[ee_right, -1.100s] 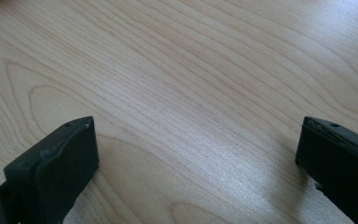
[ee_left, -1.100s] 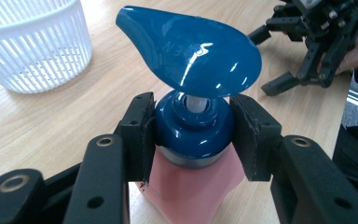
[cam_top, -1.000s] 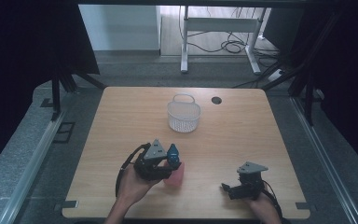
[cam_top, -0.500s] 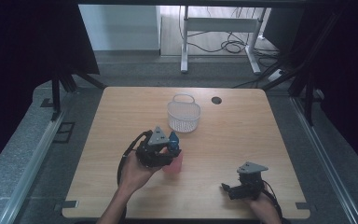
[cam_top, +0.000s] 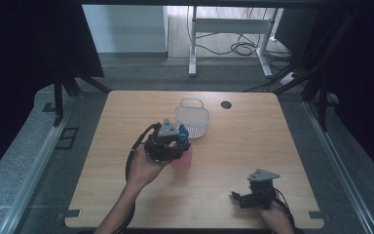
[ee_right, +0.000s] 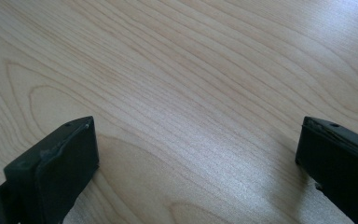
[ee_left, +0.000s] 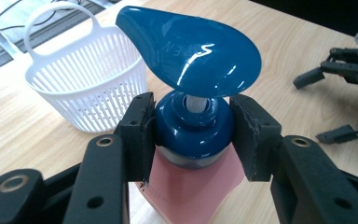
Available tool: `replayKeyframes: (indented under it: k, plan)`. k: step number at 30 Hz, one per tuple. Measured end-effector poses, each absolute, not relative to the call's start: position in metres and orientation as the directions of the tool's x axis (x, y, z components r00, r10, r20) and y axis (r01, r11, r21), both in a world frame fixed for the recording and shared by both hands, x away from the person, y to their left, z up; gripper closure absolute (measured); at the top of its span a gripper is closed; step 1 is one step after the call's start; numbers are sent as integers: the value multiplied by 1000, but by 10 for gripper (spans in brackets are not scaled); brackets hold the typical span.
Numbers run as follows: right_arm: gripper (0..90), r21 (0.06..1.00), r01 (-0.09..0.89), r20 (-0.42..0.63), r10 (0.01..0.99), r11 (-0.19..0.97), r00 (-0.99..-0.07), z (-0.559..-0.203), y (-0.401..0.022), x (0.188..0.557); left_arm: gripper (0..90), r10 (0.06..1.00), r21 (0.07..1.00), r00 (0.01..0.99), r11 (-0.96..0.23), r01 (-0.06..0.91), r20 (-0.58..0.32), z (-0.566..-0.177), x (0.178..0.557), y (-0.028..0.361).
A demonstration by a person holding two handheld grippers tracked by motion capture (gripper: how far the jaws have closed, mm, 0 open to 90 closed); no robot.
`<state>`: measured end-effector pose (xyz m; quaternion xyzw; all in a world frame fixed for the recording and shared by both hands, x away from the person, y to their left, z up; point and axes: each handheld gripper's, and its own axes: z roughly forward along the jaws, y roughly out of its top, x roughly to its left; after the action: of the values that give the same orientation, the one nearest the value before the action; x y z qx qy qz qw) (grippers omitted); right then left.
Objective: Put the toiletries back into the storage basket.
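My left gripper [cam_top: 177, 141] is clamped on the pump bottle [ee_left: 193, 121], both pads pressed flat against the blue collar just under the big teardrop pump head. Looking along my left jaws, the pink body of the bottle drops away below the collar, between the two black arms. From the high view, the bottle [cam_top: 181, 155] sits left of the table's middle, and I cannot tell whether its base touches the wood or hangs just above it.

Just beyond the bottle, on the far side, stands the white slatted basket [ee_left: 86, 91], upright, its loop handle up at the far rim. In the high view the basket [cam_top: 192, 120] is at the table's far middle, right beside my left gripper, with a small dark round hole [cam_top: 225, 104] in the tabletop to its right.

My right gripper [cam_top: 241, 197] is down at the near right of the wooden table [cam_top: 253, 141], well apart from the bottle and basket. Its jaws stand wide apart, and between them I see bare wood grain [ee_right: 196, 107], nothing held. From my left gripper view that right gripper [ee_left: 328, 105] shows off to the right, spread, low over the tabletop.
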<state>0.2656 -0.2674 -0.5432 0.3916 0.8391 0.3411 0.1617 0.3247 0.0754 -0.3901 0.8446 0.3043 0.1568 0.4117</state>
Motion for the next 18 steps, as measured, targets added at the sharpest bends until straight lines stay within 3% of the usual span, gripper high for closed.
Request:
replayKeyframes:
  k: [18]
  plan:
    - [0, 699, 547, -4, 768, 460, -641, -543, -267, 266, 526, 646, 794, 763, -477, 377, 26, -373, 349, 70]
